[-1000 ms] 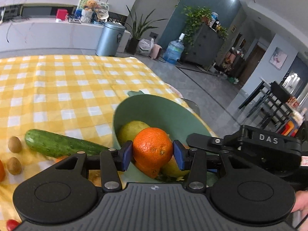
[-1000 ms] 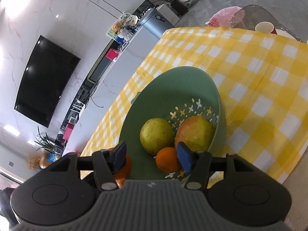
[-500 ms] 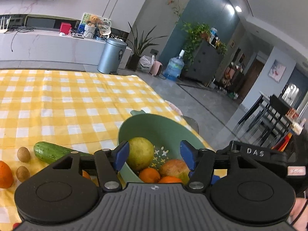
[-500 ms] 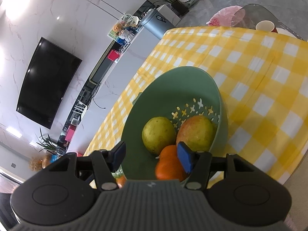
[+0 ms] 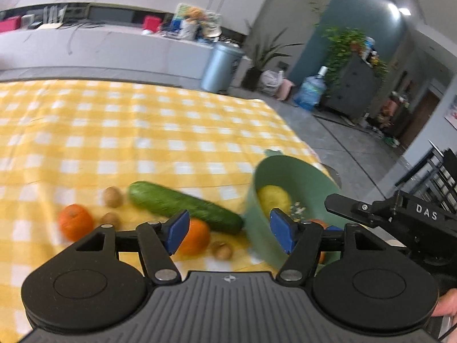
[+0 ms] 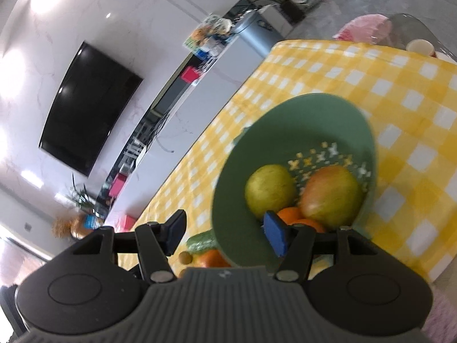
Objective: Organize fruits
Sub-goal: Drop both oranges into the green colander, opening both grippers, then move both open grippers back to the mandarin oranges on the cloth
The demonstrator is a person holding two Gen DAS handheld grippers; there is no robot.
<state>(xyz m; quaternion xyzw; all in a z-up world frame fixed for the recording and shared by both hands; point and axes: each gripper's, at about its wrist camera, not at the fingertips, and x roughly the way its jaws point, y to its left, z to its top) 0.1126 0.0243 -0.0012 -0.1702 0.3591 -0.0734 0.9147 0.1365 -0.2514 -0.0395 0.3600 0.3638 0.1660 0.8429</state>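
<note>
Having just opened, left claw (image 5: 228, 233) released its orange into bowl (image 5: 297, 168).

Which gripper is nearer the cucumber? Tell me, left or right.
Left. The left gripper hangs open just in front of the cucumber, which lies beyond its fingertips. The right gripper sits over the green bowl; the cucumber only peeks out beside the bowl's rim.

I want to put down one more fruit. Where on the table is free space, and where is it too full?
Free: the yellow checked tablecloth beyond the long green cucumber, up to its far edge. Crowded: the strip between the cucumber and the left gripper, with two oranges and small brown fruits, and the round green bowl.
</note>
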